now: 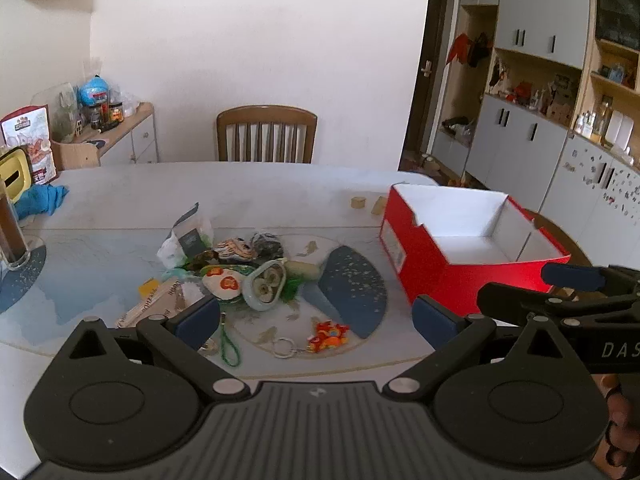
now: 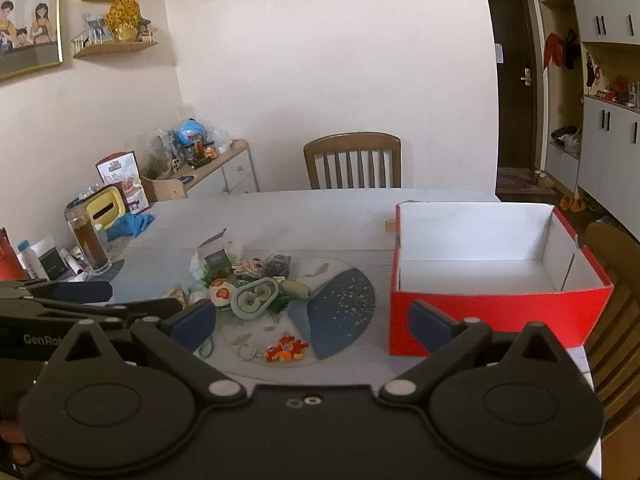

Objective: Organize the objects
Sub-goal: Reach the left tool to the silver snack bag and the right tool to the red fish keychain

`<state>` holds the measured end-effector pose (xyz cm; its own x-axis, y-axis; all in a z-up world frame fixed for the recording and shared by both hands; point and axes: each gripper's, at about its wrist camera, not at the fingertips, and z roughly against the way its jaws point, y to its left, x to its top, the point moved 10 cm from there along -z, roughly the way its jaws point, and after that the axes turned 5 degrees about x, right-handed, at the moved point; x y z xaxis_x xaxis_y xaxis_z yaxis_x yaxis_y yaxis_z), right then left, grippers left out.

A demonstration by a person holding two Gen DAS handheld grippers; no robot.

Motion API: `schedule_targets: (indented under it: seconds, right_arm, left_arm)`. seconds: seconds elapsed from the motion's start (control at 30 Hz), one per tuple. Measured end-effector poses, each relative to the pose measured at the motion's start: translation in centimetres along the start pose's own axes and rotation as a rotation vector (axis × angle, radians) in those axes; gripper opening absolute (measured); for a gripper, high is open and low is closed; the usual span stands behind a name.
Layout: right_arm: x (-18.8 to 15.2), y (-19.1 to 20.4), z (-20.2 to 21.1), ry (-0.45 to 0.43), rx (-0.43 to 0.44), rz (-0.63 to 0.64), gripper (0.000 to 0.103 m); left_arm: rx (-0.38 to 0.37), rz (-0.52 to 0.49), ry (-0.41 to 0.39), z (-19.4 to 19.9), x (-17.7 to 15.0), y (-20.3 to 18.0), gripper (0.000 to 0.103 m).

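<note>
Right wrist: red box (image 2: 496, 312) long axis receding, opening upward.

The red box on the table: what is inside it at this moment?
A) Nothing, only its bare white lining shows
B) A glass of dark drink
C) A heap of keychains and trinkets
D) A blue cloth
A: the red box shows only bare white walls and floor, while the pile of trinkets lies on the table to its left, outside it.

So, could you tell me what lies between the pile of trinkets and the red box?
Only the dark blue fan-shaped mat, flat on the table, clearest in the right wrist view.
</note>
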<state>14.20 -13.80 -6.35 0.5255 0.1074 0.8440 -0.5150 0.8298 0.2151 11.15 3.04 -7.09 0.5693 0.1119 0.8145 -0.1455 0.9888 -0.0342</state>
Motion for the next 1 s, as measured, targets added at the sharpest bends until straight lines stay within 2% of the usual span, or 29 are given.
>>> schedule_targets:
  seconds: [0.23,0.47,0.6,0.77,1.0]
  right_arm:
    - [0.9,1.5,-2.8,0.019,-0.021,0.015,0.102]
    - [1.0,2.2,-6.6,0.062,-0.035,0.011,0.102]
    - [-0.3,2.5,-9.3,0.113,-0.052,0.035,0.102]
    - [-3.0,2.6,-12.7,0.200,-0.068,0.048,0.100]
    - [-5.2,2.3,-16.1,0.286,-0.090,0.014,0.099]
  left_arm:
    - [-0.027,0.019,0.012,-2.4,0.8,3.0,0.102]
    - [0.023,0.039,0.043,-5.7,1.1,7.5,0.102]
    - [0.059,0.023,0.074,-8.1,0.4,10.1,0.102]
    - [0.050,-0.039,0.097,-11.3,-0.9,12.0,0.102]
    - [0.033,-0.064,0.156,-14.8,-2.4,14.5,0.102]
